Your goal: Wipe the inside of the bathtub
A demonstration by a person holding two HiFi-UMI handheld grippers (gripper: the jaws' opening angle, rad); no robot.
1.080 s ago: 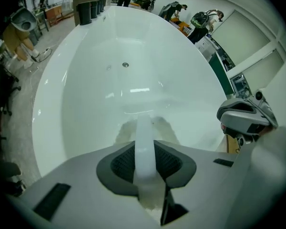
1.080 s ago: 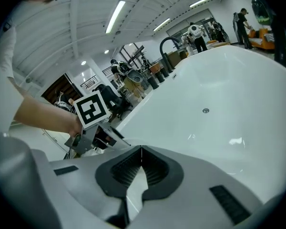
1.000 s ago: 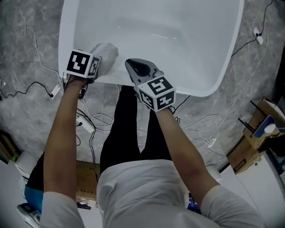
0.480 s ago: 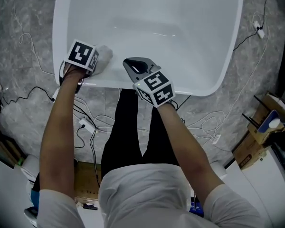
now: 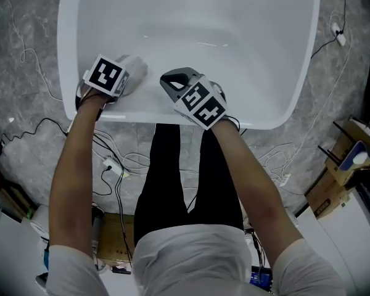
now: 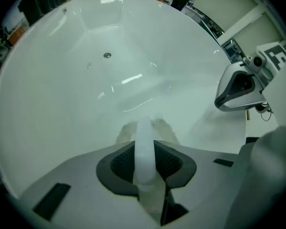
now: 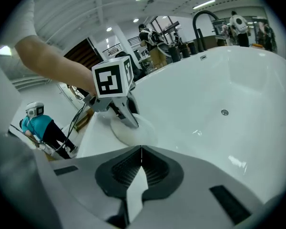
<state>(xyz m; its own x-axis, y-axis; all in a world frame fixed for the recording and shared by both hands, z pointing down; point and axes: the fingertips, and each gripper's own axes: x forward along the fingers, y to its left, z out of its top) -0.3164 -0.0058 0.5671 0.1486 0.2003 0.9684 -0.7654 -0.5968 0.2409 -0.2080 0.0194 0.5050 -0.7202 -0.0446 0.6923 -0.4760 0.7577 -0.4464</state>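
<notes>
The white bathtub (image 5: 283,97) fills the top of the head view, and I lean over its near rim. My left gripper (image 5: 126,77) is shut on a white cloth (image 5: 134,68) that lies against the near inner wall at the left. In the left gripper view the cloth (image 6: 144,144) runs up between the jaws onto the tub wall, with the drain (image 6: 107,55) far ahead. My right gripper (image 5: 171,80) hovers just right of it over the same wall, jaws shut and nothing in them (image 7: 141,150). The right gripper view shows the left gripper (image 7: 118,103) pressing the cloth (image 7: 133,130).
Cables and power strips (image 5: 111,163) trail over the grey floor round the tub. Cardboard boxes (image 5: 339,177) stand at the right. My black-clad legs (image 5: 172,177) are against the tub's near rim. A black tap (image 7: 205,20) and people stand beyond the far rim.
The left gripper and cloth have slid a little rightward away from the tub's left rim along the near wall. The right gripper stays beside it, slightly turned. My head has shifted.
</notes>
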